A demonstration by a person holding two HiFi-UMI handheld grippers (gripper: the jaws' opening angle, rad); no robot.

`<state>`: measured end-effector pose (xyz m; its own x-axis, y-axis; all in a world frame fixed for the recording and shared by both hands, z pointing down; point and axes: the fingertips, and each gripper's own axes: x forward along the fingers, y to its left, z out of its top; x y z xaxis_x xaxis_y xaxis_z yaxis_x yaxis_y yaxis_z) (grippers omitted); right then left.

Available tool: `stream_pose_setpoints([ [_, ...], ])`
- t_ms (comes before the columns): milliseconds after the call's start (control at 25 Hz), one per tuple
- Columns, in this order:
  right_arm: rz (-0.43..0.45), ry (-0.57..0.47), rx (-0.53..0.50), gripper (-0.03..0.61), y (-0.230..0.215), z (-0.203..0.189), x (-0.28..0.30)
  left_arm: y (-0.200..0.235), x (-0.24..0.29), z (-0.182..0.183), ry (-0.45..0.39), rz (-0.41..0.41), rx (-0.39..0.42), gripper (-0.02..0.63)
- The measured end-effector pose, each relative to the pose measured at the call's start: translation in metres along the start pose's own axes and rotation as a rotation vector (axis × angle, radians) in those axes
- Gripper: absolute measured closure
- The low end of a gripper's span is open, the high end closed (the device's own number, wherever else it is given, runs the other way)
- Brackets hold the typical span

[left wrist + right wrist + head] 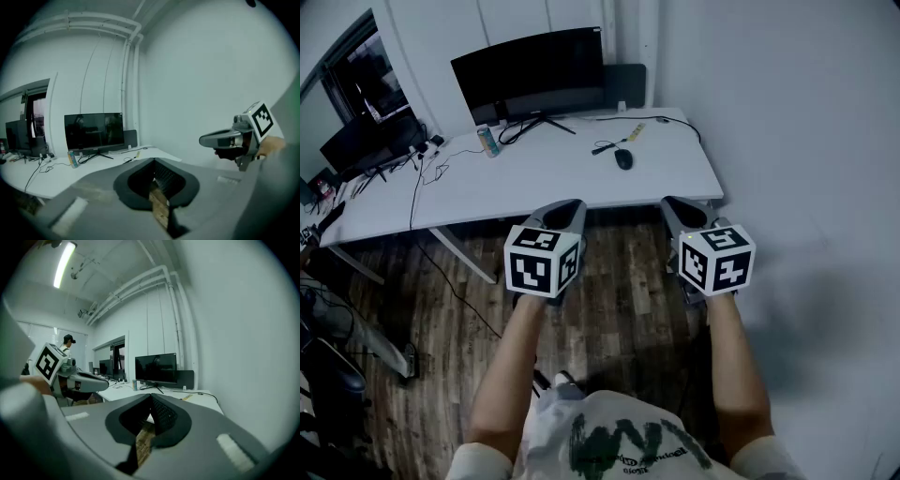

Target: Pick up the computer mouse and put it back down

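A black computer mouse point(623, 158) lies on the white desk point(544, 178), right of the middle, with a thin black cable point(602, 146) beside it. Both grippers hang over the wooden floor in front of the desk, well short of the mouse. My left gripper point(567, 206) is shut with nothing in it; in the left gripper view its jaw tips meet point(153, 161). My right gripper point(674, 202) is also shut and empty, its tips together point(151, 397). Each gripper shows in the other's view: the right gripper point(229, 139) and the left gripper point(77, 379).
A wide black monitor point(530, 73) stands at the back of the desk, with a drink can point(489, 142) to its left. More screens and cables point(370, 141) crowd the far left. A white wall point(806, 141) runs along the right. A person point(68, 345) stands far back.
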<state>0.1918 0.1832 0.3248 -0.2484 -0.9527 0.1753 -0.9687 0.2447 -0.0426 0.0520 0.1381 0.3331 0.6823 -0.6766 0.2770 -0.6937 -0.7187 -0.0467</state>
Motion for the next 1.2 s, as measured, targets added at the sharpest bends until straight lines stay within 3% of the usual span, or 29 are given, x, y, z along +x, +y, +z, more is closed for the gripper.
stream_pose_setpoints([
  [480,0.009,0.009,0.017,0.573,-0.012,-0.004,0.027,0.02,0.026,-0.002,0.013,0.005,-0.013,0.612],
  [880,-0.027,0.044,0.025,0.475,-0.014,-0.006,0.081,0.068,0.057,-0.003,0.008,-0.018,-0.033,0.612],
  [1200,-0.076,0.1,0.05,0.415,-0.018,0.013,0.134,0.122,0.089,0.022,0.024,-0.063,-0.051,0.612],
])
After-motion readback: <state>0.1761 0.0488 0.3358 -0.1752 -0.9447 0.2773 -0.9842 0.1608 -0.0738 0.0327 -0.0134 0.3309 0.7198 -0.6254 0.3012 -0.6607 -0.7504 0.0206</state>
